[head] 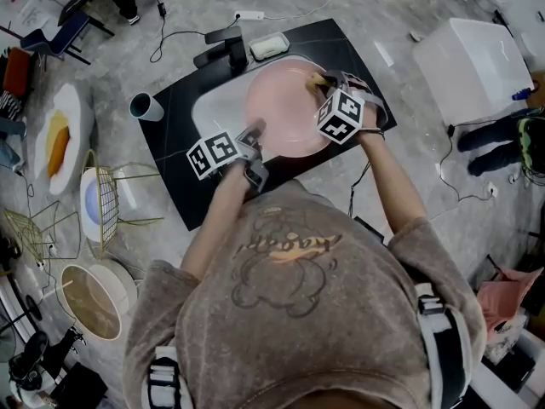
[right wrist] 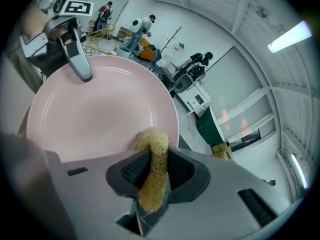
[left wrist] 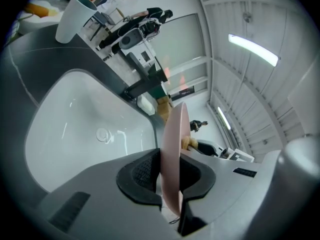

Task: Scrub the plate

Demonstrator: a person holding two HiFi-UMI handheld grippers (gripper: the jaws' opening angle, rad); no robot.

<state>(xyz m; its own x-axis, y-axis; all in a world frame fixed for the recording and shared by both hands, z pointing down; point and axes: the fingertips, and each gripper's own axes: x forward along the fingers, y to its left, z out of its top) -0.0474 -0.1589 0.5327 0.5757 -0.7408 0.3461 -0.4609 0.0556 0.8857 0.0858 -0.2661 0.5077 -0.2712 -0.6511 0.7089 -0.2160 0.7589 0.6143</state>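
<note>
Head view: both grippers hold plate point(head: 285, 109), loofah point(head: 318, 80).

1. Shirt point(head: 289, 313): orange script print, upside down, can't be read.
2. Cubes on left gripper point(head: 254, 133) and right gripper point(head: 322, 82): black-and-white square markers only, no letters or digits.
3. No readable text elsewhere.

Place: a big work hall, like a test room, not a home.
Roof: high and white, with long strip lights point(left wrist: 252, 49).
People: a few people point(right wrist: 142, 24) stand far off by desks and chairs.
Sink: a white sink point(head: 217, 100) sits in a loose black board point(head: 170, 156).
Wires: cables point(head: 174, 37) and a plug strip point(head: 249, 14) lie about.
</note>
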